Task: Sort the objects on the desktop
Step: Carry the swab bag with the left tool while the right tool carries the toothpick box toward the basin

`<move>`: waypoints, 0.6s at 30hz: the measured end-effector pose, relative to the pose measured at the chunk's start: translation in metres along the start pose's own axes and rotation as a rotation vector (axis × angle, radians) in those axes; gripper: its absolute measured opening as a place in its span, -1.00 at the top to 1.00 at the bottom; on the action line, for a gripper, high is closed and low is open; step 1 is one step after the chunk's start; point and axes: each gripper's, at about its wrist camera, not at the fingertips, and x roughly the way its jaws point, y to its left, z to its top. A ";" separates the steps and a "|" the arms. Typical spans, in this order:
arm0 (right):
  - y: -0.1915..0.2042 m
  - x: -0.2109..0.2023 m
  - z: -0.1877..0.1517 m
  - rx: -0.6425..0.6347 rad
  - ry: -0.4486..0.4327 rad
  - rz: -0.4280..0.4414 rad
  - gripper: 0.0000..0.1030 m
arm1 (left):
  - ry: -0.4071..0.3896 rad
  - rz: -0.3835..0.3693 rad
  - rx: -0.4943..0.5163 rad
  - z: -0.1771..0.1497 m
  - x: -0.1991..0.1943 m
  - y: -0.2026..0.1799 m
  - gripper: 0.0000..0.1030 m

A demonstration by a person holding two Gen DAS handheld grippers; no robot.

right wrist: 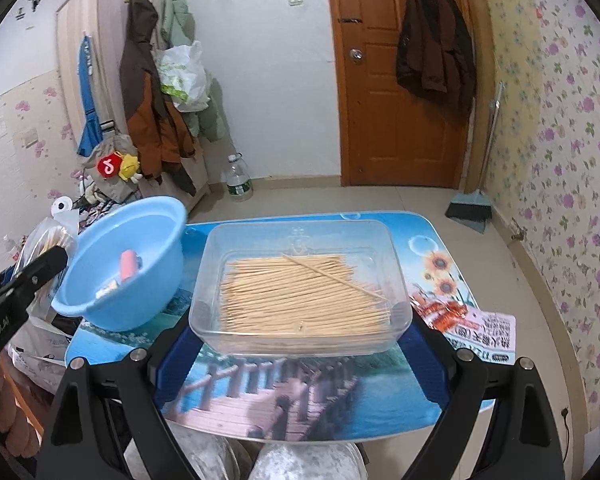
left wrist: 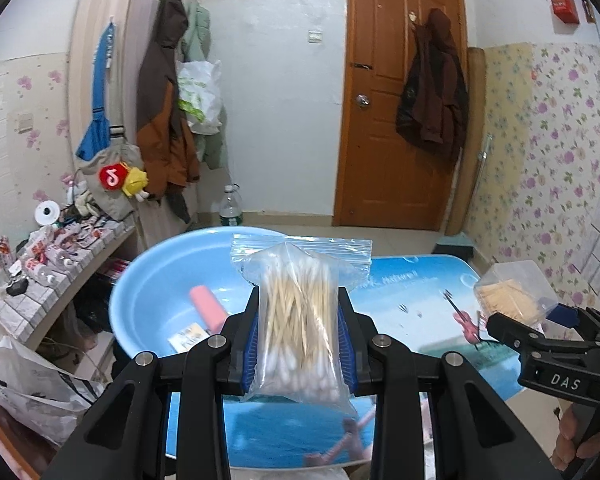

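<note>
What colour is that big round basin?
Light blue basin, clearest in the right wrist view.

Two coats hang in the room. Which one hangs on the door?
The dark brown coat hangs on the orange wooden door. The other, a brown and orange jacket, hangs on the pale wardrobe further left.

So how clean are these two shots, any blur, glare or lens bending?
Left wrist view: bag of cotton swabs sharp, table soft, door bowed by the fisheye. Right wrist view: toothpick box crisp, left gripper at the frame edge blurred, dark corners, no strong glare.
</note>
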 end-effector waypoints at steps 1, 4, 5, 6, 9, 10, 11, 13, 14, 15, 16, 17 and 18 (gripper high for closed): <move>0.005 0.000 0.002 -0.004 -0.004 0.006 -0.81 | -0.005 0.005 -0.003 0.001 -0.002 0.004 0.40; 0.017 0.003 0.008 -0.020 -0.011 0.022 -0.81 | -0.014 0.017 -0.011 0.004 -0.005 0.014 0.40; 0.022 0.004 0.011 -0.029 -0.011 0.028 -0.81 | -0.017 0.023 -0.012 0.005 -0.006 0.019 0.40; 0.026 0.005 0.012 -0.033 -0.010 0.032 -0.81 | -0.020 0.030 -0.011 0.005 -0.007 0.022 0.40; 0.040 0.009 0.017 -0.046 -0.011 0.037 -0.81 | -0.030 0.052 -0.025 0.009 -0.009 0.037 0.40; 0.045 0.010 0.017 -0.051 -0.011 0.041 -0.81 | -0.032 0.056 -0.030 0.010 -0.009 0.041 0.40; 0.049 0.011 0.018 -0.055 -0.010 0.046 -0.81 | -0.035 0.063 -0.036 0.011 -0.010 0.047 0.40; 0.056 0.013 0.019 -0.063 -0.009 0.052 -0.81 | -0.041 0.075 -0.043 0.014 -0.009 0.056 0.40; 0.059 0.014 0.021 -0.066 -0.008 0.056 -0.81 | -0.043 0.080 -0.043 0.015 -0.008 0.059 0.40; 0.063 0.016 0.022 -0.069 -0.007 0.062 -0.81 | -0.047 0.087 -0.045 0.016 -0.008 0.063 0.40; 0.066 0.017 0.023 -0.075 -0.004 0.070 -0.81 | -0.048 0.090 -0.047 0.017 -0.007 0.065 0.40; 0.071 0.019 0.024 -0.081 -0.003 0.076 -0.81 | -0.051 0.092 -0.050 0.018 -0.006 0.069 0.40; 0.075 0.019 0.025 -0.090 -0.005 0.079 -0.81 | -0.054 0.093 -0.053 0.020 -0.005 0.072 0.40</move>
